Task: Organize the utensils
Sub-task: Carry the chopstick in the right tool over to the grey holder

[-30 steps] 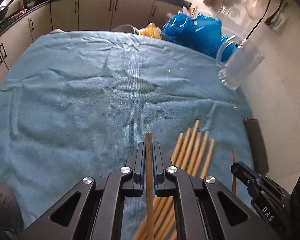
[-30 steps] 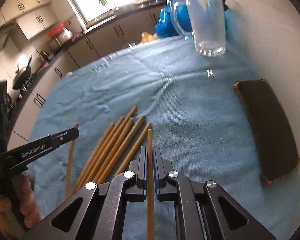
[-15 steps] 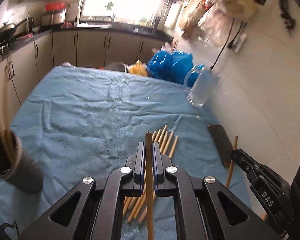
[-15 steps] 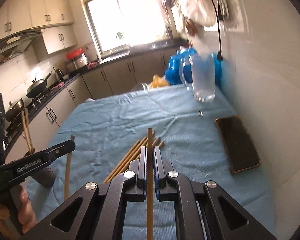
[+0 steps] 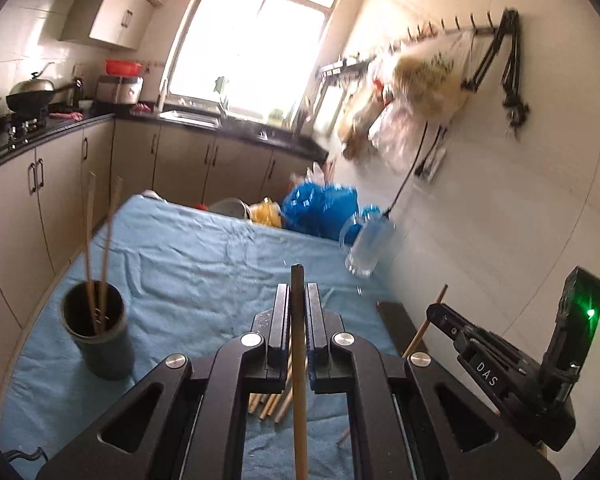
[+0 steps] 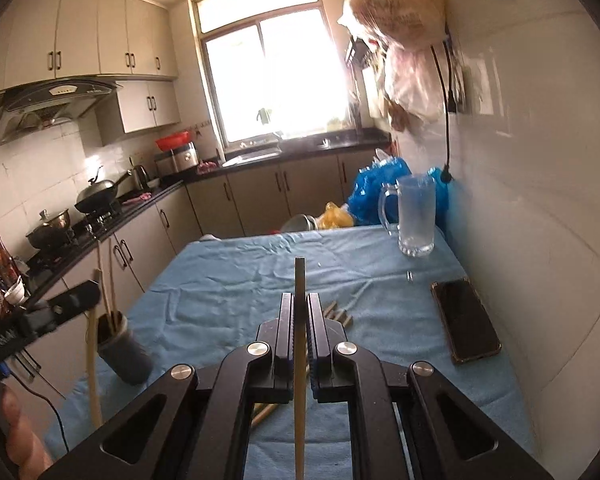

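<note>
Covering the table across the middle of both frames: blue cloth [image 5: 204, 264], creased, soft underfoot for anything stood on it. Standing at lower left of the left wrist view: dark holder cup [image 5: 98, 334], upright, two chopsticks already inside, leaning. Lying at lower centre, partly hidden behind the jaws: loose chopstick bundle [image 5: 274, 402] on the cloth. Noted at right edge of the right wrist view: phone [image 6: 466, 320], flat; glass mug [image 6: 416, 218] beyond it, fragile, well apart from the work.

Left gripper [image 5: 298, 320]: jaws closed on one chopstick [image 5: 298, 360], tip projecting upward past them. Right gripper [image 6: 300, 328]: jaws likewise closed on a second chopstick [image 6: 299, 360].

Judged light, stiff, smooth, prone to pivoting in a narrow pinch; best gripped mid-length, square to the pads.
</note>
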A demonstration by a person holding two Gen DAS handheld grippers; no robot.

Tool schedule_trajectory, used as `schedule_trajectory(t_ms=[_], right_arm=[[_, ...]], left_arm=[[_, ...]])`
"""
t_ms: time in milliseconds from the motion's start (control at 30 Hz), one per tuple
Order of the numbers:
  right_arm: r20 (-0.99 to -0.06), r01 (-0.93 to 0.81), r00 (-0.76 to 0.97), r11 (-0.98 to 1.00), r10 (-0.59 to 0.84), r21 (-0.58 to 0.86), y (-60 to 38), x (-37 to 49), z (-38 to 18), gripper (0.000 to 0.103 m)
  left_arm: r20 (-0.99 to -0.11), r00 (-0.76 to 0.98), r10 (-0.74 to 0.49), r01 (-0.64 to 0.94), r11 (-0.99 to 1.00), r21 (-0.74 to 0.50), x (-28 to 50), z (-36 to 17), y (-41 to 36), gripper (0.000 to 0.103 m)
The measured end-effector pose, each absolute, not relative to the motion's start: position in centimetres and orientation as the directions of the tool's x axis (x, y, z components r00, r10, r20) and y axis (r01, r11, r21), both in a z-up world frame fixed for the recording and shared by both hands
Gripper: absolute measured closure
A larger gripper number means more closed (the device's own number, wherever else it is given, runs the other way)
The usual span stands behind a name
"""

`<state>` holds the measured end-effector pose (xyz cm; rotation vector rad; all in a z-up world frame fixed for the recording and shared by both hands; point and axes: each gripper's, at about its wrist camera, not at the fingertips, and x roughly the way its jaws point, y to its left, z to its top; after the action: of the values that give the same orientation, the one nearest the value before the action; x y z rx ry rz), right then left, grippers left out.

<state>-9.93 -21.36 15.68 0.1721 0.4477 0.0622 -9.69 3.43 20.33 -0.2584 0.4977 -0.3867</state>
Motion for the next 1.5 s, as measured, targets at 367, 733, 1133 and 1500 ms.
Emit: schedule_trajectory(t_ms=[367,733,1133,1500], right_arm=[[-0.376,-0.068,0.919,0.987,0.119,0.147,-18.5,-10.8,17.6,0.097],[-0.346,-0.171,0.917,0.979,0.2,0.113,-14.5,-10.0,20.2,0.097],[-0.322,-0.344,0.876,0.933,0.359,0.105,-6.9,-6.2,23.1,0.097],[-0.285,-0.471,0.82,0.868,0.496,0.155,-1.9,-1.8,25.0,0.097]], left_arm=[[-0.303,0.872,-0.385,0.264,0.89,-0.372,-11.4,23.0,8.9,0.097],[-0.194,0.951,-0.242,0.169,0.928,-0.333,-10.5,25.0,14.1,0.097],[-0.143,0.983,-0.114,0.061,0.941,-0.333,-5.3,26.1,19.7,0.097],[-0.154,0.987,-0.054,-0.001,0.942,-0.336,2.0,24.8,22.0,0.097]])
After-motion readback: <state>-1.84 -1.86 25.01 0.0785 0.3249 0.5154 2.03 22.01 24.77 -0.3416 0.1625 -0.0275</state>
